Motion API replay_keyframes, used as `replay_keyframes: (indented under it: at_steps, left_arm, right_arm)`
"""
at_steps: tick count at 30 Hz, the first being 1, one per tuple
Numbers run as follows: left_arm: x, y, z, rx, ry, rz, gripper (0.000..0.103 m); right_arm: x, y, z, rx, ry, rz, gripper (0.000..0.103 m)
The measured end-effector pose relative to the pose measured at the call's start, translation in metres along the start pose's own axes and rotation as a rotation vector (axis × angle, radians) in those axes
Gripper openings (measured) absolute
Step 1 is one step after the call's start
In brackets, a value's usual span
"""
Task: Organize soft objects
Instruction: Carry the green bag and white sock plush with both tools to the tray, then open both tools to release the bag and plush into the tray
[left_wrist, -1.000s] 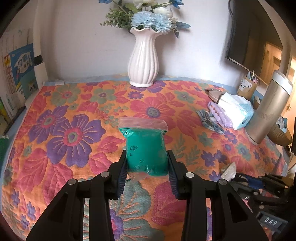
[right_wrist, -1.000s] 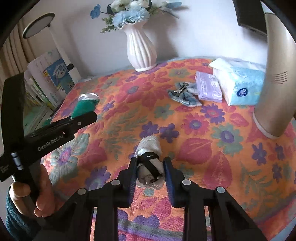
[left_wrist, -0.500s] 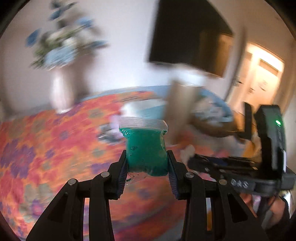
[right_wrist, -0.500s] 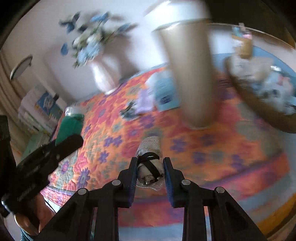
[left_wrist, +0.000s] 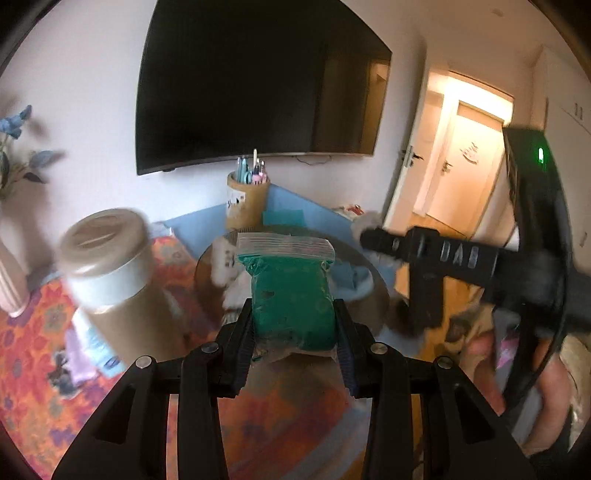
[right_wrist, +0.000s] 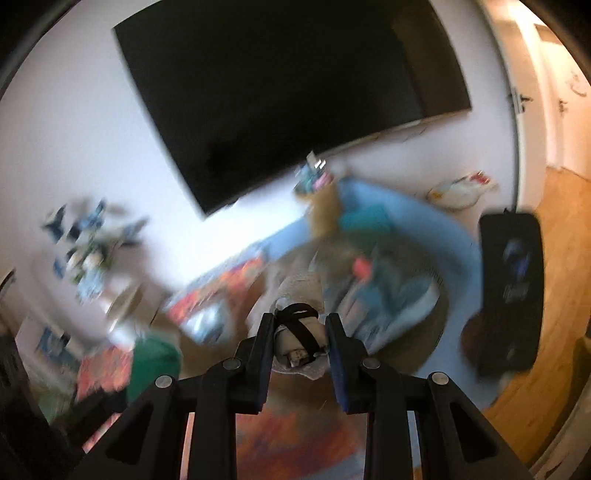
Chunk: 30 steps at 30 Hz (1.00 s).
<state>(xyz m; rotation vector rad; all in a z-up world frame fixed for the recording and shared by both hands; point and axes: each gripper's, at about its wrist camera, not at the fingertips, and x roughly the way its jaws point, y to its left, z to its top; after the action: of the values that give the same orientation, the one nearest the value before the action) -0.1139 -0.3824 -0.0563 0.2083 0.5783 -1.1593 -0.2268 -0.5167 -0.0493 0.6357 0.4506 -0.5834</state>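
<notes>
My left gripper (left_wrist: 293, 326) is shut on a zip bag of green soft stuff (left_wrist: 291, 295) and holds it in the air in front of a round brown basket (left_wrist: 373, 295) with soft items in it. My right gripper (right_wrist: 300, 338) is shut on a rolled white cloth with a black band (right_wrist: 299, 332), held above the same basket (right_wrist: 424, 350). The right gripper's body (left_wrist: 461, 258) crosses the left wrist view on the right. The green bag (right_wrist: 153, 363) shows blurred at lower left of the right wrist view.
A tall beige cylinder with a white band (left_wrist: 110, 273) stands left of the basket. A pen holder (left_wrist: 246, 201) stands behind the basket under a wall-mounted black screen (left_wrist: 258, 85). The floral cloth (left_wrist: 29, 369) covers the table. A doorway (left_wrist: 465, 173) is at right.
Both grippers have lifted off the floral table and swung right toward the basket, each still holding its object. The vase has slid out to the left edge.
</notes>
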Motion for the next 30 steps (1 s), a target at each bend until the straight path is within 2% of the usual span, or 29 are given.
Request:
replay_keyframes:
  at_steps: [2,7,13,14,15,16,17,18,20,21,24,30]
  left_arm:
    - [0.021,-0.003,0.004,-0.021,-0.006,0.033,0.036]
    - [0.062,-0.010,0.009,-0.040,-0.017,0.076,0.036]
    - [0.094,-0.016,0.045,-0.023,-0.048,0.137,0.038]
    - [0.100,-0.014,0.048,-0.021,-0.039,0.134,0.042]
    - [0.107,-0.013,0.051,-0.016,-0.024,0.111,0.055]
    - [0.112,-0.011,0.053,-0.016,-0.009,0.092,0.073]
    - [0.114,-0.010,0.054,-0.023,-0.006,0.104,0.080]
    - [0.114,-0.009,0.054,-0.027,-0.012,0.111,0.085]
    - [0.109,-0.011,0.052,-0.019,-0.032,0.099,0.086]
    - [0.106,-0.014,0.051,-0.007,-0.036,0.094,0.086]
    - [0.094,-0.024,0.046,0.016,-0.060,0.086,0.086]
    - [0.052,-0.034,0.034,0.031,-0.107,0.068,0.086]
  right_arm:
    - [0.018,-0.009,0.021,0.023,0.004,-0.006,0.027]
    - [0.075,-0.031,0.043,0.108,0.062,-0.008,0.027]
    - [0.115,-0.042,0.067,0.134,0.088,0.002,0.027]
    - [0.121,-0.045,0.071,0.142,0.100,0.005,0.029]
    - [0.126,-0.048,0.074,0.147,0.117,0.005,0.030]
    - [0.131,-0.051,0.077,0.143,0.142,0.010,0.035]
    - [0.134,-0.053,0.079,0.132,0.159,0.016,0.039]
    - [0.133,-0.054,0.080,0.125,0.152,0.011,0.040]
    - [0.125,-0.056,0.080,0.109,0.126,-0.003,0.052]
    - [0.121,-0.059,0.079,0.114,0.118,-0.002,0.053]
    - [0.109,-0.062,0.076,0.140,0.115,0.034,0.054]
    - [0.069,-0.044,0.065,0.100,0.079,0.039,0.054]
